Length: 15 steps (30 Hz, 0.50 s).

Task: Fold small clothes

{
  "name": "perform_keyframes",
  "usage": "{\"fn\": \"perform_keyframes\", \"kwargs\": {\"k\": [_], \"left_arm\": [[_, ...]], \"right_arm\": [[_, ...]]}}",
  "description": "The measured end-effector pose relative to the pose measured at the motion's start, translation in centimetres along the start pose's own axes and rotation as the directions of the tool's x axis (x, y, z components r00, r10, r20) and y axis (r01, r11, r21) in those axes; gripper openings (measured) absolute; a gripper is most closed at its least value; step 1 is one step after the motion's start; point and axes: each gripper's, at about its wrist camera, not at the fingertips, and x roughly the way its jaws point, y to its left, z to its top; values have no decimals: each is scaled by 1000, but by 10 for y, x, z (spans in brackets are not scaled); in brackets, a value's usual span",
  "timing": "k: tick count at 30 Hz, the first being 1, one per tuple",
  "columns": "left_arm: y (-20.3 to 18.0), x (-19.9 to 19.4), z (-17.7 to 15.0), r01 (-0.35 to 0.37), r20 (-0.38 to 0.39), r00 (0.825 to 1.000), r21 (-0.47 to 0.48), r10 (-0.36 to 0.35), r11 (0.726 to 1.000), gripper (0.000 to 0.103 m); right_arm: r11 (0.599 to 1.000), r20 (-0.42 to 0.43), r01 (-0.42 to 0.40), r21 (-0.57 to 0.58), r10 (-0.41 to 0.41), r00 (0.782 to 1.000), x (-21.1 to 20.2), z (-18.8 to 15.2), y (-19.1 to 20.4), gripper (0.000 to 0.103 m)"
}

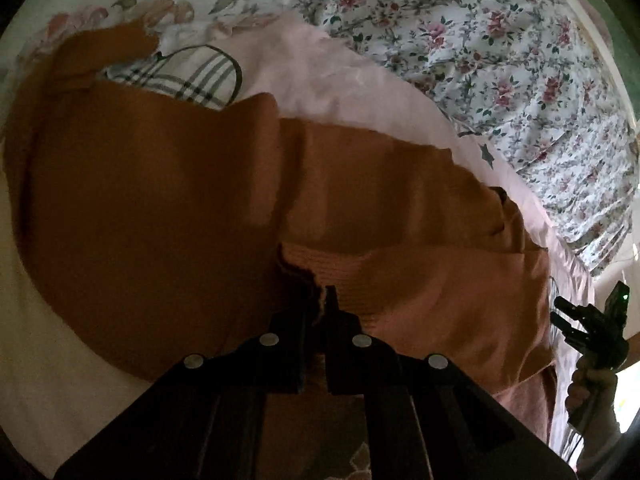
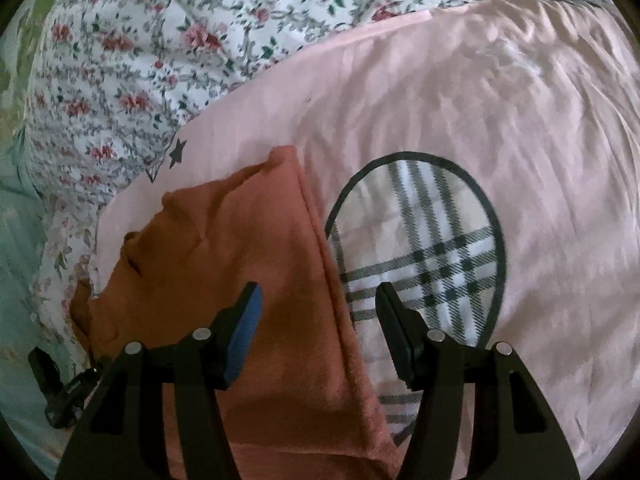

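Observation:
A small rust-orange garment (image 1: 160, 208) lies on a pink sheet (image 1: 320, 80) with a plaid oval print (image 1: 188, 76). My left gripper (image 1: 318, 304) is shut on the garment's ribbed edge (image 1: 340, 276), with the cloth pinched between the jaws. In the right wrist view the same orange garment (image 2: 248, 280) lies folded lengthwise beside the plaid oval (image 2: 432, 256). My right gripper (image 2: 320, 320) is open and empty just above the garment's right edge. The right gripper also shows at the left wrist view's right border (image 1: 588, 320).
A floral bedspread (image 1: 500, 60) (image 2: 140, 60) surrounds the pink sheet (image 2: 500, 120). A cream surface (image 1: 44, 340) lies at lower left. The other gripper's black body (image 2: 60, 392) shows at lower left of the right wrist view.

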Motion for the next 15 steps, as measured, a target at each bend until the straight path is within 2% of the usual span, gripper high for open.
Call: {"fn": "perform_keyframes", "kwargs": {"k": [4, 5, 6, 7, 11, 15], "left_arm": [[-6, -3, -2, -21, 22, 1000, 20, 20, 1000, 4], [-4, -2, -3, -21, 17, 1000, 12, 20, 1000, 4], [-4, 0, -4, -20, 10, 1000, 4, 20, 1000, 4], [-3, 0, -4, -21, 6, 1000, 2, 21, 1000, 4], [-22, -8, 0, 8, 36, 999, 45, -10, 999, 4], [-31, 9, -5, -20, 9, 1000, 81, 19, 997, 4]], "right_arm": [[997, -39, 43, -57, -45, 998, 19, 0, 7, 60], [996, -50, 52, -72, -56, 997, 25, -1, 8, 56], [996, -60, 43, -84, -48, 997, 26, -1, 10, 40], [995, -95, 23, -93, -31, 995, 29, 0, 12, 13], [995, -12, 44, -85, -45, 999, -2, 12, 10, 12], [994, -57, 92, -57, -95, 994, 19, 8, -9, 12]]}}
